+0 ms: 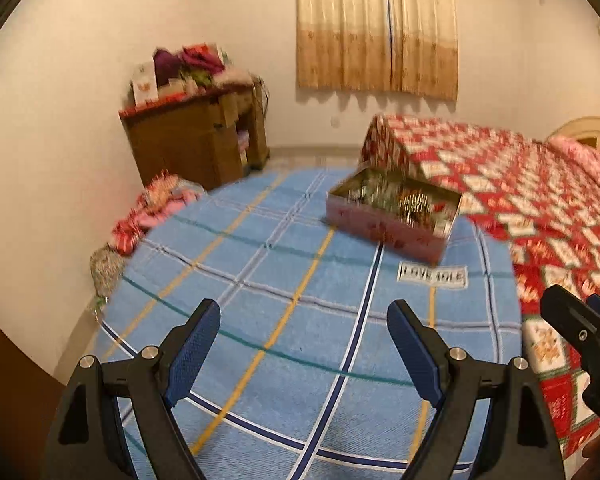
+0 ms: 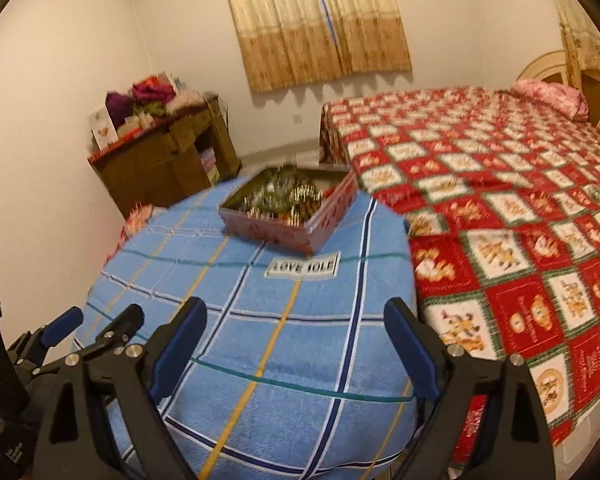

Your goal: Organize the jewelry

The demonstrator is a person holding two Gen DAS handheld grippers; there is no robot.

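- I see a pink box with red flower prints standing on the far part of the surface, lid off, one corner turned toward me.
- The box holds a tangle of jewelry — gold and green pieces piled together; the blur keeps me from telling single pieces apart.
- In the right wrist view the same box sits just beyond a white label sewn on the blue checked cloth that covers the surface, and the jewelry fills most of it.
- My left claw hangs over the near part of the cloth, its fingers spread wide, nothing between them, well apart from the box.
- My right claw is likewise spread and pinching nothing — it hovers over the near edge of the cloth, with the label and box ahead.
- The right claw shows at the right edge of the left wrist view, and the left claw at the lower left of the right wrist view.
- A bed with a red and white checked cover stands just beside the surface on the right.
- A brown cabinet against the wall carries a heap of cloth and cards.
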